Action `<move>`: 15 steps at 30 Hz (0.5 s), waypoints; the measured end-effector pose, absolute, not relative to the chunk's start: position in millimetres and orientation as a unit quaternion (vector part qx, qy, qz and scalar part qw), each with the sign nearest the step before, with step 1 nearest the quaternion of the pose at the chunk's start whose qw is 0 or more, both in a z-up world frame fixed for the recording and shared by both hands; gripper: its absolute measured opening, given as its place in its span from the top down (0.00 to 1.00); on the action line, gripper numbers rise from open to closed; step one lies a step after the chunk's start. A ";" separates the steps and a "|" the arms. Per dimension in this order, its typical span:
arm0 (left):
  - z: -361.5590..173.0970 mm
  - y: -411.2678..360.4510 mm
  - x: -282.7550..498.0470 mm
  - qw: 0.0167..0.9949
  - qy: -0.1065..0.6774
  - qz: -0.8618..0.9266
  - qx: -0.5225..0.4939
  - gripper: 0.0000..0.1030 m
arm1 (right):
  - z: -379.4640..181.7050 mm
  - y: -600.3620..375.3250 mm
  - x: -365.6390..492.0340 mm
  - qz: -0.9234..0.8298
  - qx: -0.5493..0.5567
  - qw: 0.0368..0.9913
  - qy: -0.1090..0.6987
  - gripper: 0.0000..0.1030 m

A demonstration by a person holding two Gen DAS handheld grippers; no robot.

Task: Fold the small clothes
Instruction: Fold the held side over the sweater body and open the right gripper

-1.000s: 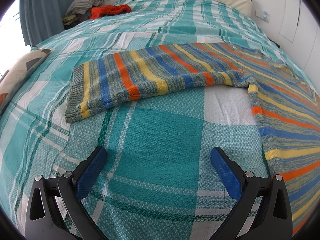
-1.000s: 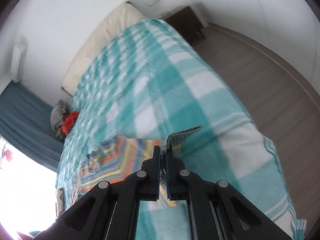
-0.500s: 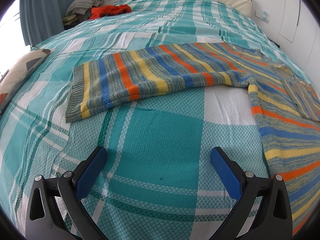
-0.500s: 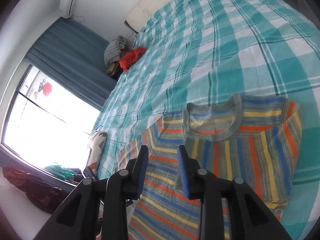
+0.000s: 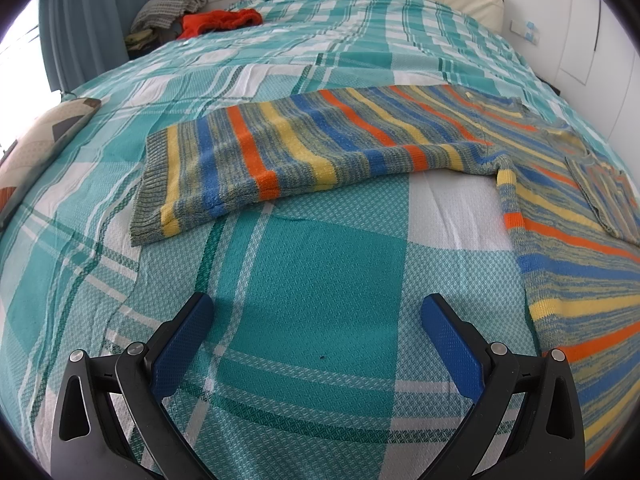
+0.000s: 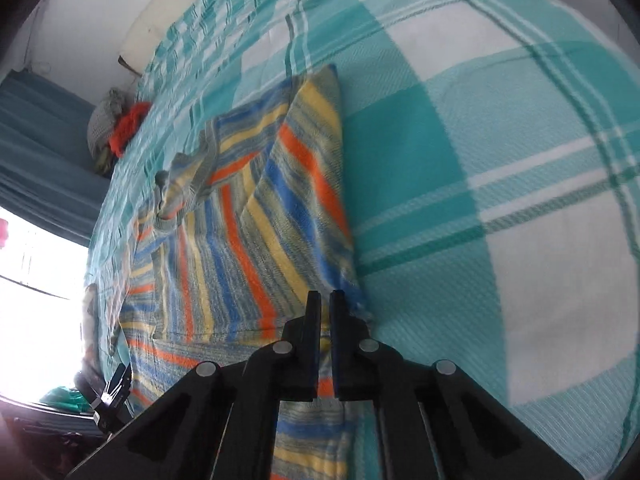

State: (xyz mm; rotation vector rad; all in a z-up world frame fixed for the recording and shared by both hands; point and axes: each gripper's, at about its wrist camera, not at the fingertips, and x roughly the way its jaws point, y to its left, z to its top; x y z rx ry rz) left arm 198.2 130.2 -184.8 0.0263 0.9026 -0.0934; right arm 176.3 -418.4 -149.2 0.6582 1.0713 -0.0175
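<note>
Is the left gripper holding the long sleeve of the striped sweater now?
No. The left gripper is open over the bare bedspread, and the sleeve lies flat beyond it.

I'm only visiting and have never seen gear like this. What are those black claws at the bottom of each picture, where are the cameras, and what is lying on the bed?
No robot here: a person holds a two-finger gripper in each hand, each carrying a camera looking along its fingers. In the left view, the left gripper hovers open over the checked bedspread. A striped sweater lies spread there, one sleeve stretched sideways. In the right view, the right gripper is nearly closed at the sweater's edge; whether it pinches cloth is unclear.
</note>
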 end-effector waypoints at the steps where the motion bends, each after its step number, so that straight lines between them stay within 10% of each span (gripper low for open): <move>1: -184.9 130.4 198.4 0.899 0.436 -0.045 0.013 0.00 | -141.3 -417.4 164.2 -0.015 0.287 0.823 0.491 0.92; 6: -184.6 130.2 198.2 0.899 0.436 -0.045 0.012 0.00 | -119.2 -406.7 93.2 -0.078 0.132 0.877 0.455 0.51; 15: -178.6 137.0 178.3 0.870 0.489 -0.061 -0.006 0.00 | -158.2 -416.1 22.2 -0.169 0.080 0.894 0.407 0.17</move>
